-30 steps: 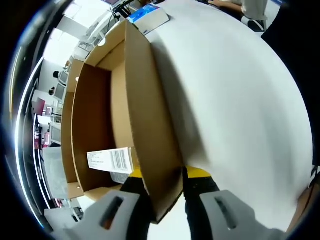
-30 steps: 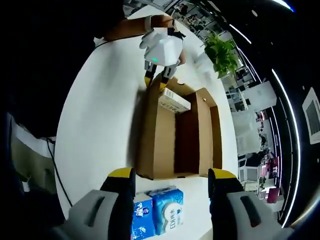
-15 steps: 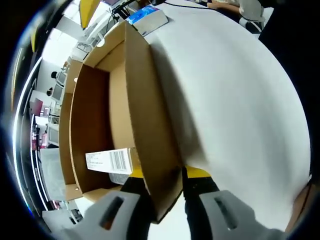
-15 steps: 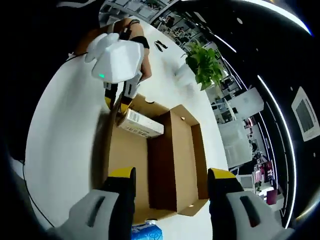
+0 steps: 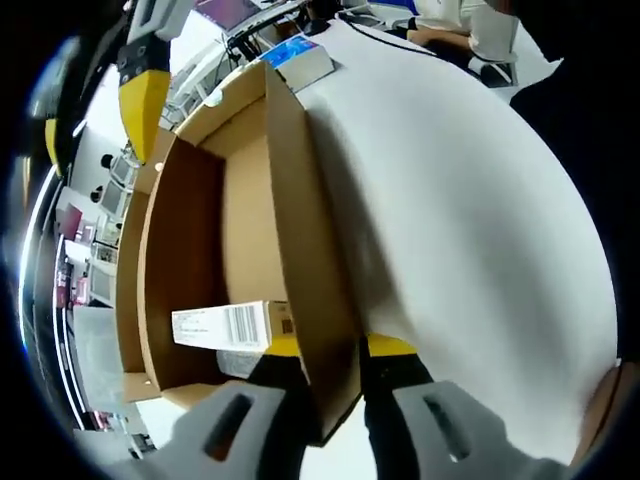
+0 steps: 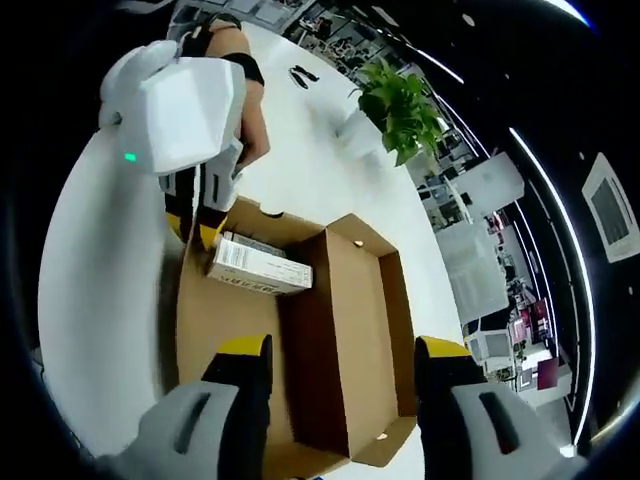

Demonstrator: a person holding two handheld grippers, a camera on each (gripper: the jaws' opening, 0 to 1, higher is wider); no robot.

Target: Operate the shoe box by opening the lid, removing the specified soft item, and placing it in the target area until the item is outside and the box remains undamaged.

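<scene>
Now the open-jawed right gripper (image 6: 330, 400) has swung in over the shoe box (image 6: 340, 320), whose wall the left gripper (image 5: 325, 375) pinches, so reaching inside looks next.

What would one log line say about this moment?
left gripper: shut on box wall | right gripper: open above shoe box | barcoded white carton: inside box

A barcode label (image 5: 232, 325) stood on the white carton in the shoe box (image 5: 245, 230); its print was too small to read.
</scene>
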